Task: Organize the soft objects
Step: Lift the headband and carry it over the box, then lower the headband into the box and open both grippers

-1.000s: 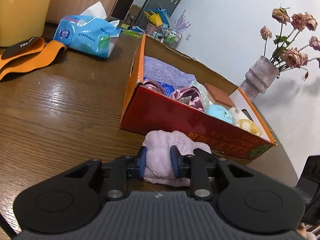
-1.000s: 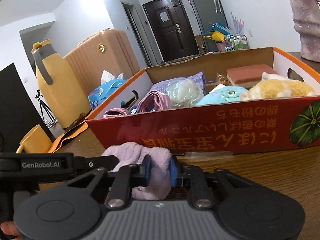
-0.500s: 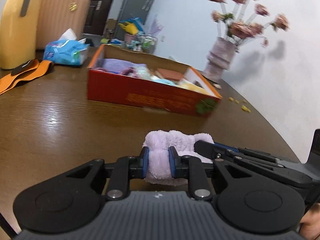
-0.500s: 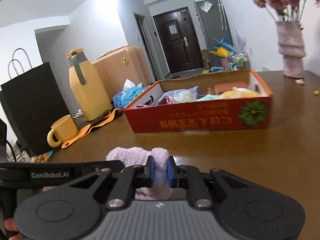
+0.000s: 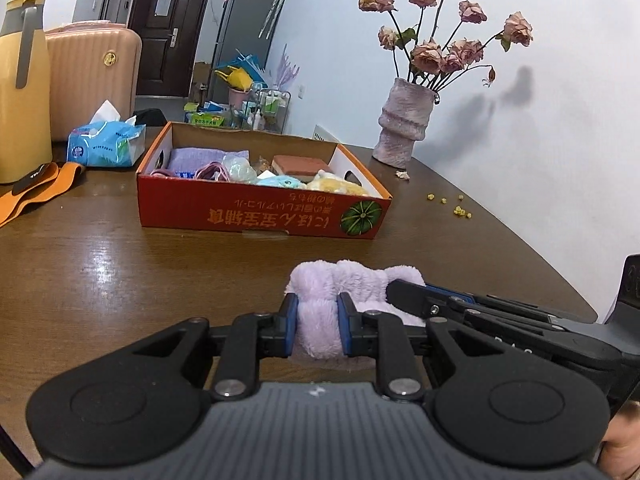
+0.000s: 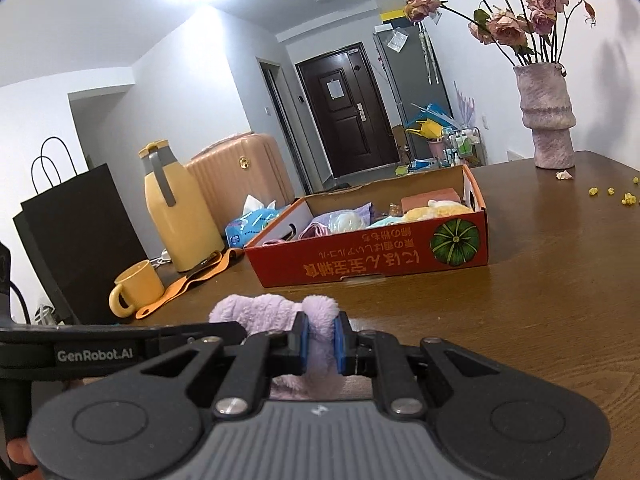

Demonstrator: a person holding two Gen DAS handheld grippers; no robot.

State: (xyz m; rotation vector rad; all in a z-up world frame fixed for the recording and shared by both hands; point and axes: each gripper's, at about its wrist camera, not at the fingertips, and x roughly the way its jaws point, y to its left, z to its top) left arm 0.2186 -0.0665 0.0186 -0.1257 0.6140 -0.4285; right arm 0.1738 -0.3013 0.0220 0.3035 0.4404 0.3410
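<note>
Left gripper and right gripper both clamped on the fluffy lilac plush cloth, bunched in folds, over the brown wooden table, well short of the red cardboard box. Left gripper's body reads "GenRobot.AI"; box lettering upside down.

Fleecy cloth, printed card and polished wood

The lilac towel is showing a deep, fluffy pile; the red box is looking like matt printed cardboard with raw brown card inside; the table is gleaming as glossy, grained dark wood; the vase is appearing rough and stony; the tissue pack is shining in crinkled plastic film.
</note>
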